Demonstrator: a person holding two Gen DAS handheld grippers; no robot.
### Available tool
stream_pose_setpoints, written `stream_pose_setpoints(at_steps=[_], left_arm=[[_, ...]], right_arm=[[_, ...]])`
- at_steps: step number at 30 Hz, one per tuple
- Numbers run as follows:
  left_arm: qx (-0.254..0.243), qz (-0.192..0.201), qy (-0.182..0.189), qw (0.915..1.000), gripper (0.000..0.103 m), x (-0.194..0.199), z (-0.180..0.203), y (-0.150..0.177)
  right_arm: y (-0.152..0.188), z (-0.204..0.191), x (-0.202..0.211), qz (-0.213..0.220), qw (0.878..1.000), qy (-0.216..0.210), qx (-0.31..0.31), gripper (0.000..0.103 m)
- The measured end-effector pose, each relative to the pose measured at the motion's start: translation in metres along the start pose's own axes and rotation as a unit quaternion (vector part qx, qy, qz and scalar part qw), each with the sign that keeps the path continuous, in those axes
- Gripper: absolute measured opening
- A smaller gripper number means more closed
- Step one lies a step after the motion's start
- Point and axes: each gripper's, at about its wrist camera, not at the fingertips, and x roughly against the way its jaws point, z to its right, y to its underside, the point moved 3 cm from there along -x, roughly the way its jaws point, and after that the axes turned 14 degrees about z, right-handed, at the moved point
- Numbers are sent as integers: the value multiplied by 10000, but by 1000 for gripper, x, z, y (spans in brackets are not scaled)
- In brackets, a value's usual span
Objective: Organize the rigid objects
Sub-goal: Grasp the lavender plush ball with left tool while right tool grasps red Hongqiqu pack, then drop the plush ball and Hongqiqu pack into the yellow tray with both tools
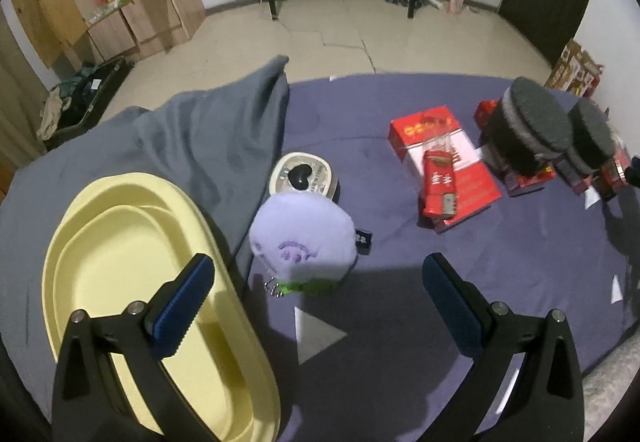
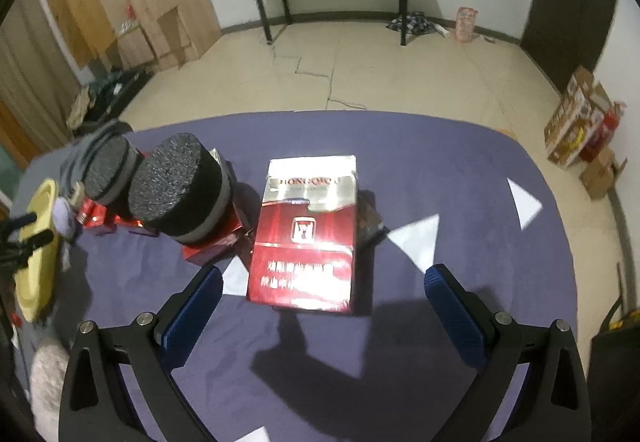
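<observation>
A yellow oval tray [image 1: 120,242], shallow and stepped inside, lies empty on the purple tabletop [image 1: 520,262]; every place below is told from it. Just to its right stands a pale lilac plush [image 1: 302,238] with an embroidered face. Beyond the plush sits a round cream tin [image 1: 302,177], a black heart on its lid. Farther right lies a flat red-and-white box [image 1: 448,157] with a smaller red pack [image 1: 438,177] resting on top. Farthest right, two black foam-topped cylinders [image 1: 536,125] stand on small red boxes [image 1: 532,177]. Near them a red-and-silver carton [image 2: 308,234] lies flat.
</observation>
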Motion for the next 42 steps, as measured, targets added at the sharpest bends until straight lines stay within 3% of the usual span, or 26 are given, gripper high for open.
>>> stream_pose_setpoints(at_steps=[5, 7, 8, 9, 12, 17, 24, 27, 33, 37, 42], left_arm=[[-60, -190, -44, 9998, 102, -23, -2, -4], [6, -248, 5, 9997, 88, -29, -4, -5], [32, -249, 28, 9997, 70, -31, -5, -5], [49, -289, 38, 9996, 61, -33, -5, -4], [245, -420, 151, 9987, 60, -38, -8, 1], [312, -327, 305, 9985, 58, -27, -9, 2], [451, -51, 595, 9972, 58, 10, -8, -7], [498, 88, 559, 9972, 58, 31, -21, -11], [958, 266, 295, 9946, 58, 71, -78, -10], [1232, 381, 19, 9917, 58, 90, -124, -6], [1622, 398, -140, 9859, 58, 100, -170, 11]], right_arm=[[-7, -7, -20, -141, 9998, 14, 106, 103], [-8, -9, -26, -197, 9997, 64, 137, 103], [-8, -10, -27, -198, 9997, 69, 148, 103], [-10, -11, -28, -187, 9996, 85, 171, 103], [-14, -13, -26, -25, 9999, 27, 128, 94], [-11, -5, -27, -25, 9998, -67, -179, 57], [-14, 4, 4, 409, 9987, -300, -85, 55], [-17, 1, 27, 590, 9972, -452, 93, 55], [-30, -27, 86, 941, 9873, -1260, 200, 55], [-57, -82, 129, 1281, 9699, -2011, 492, 55], [-66, -171, 133, 1129, 9501, -2789, 820, 55]])
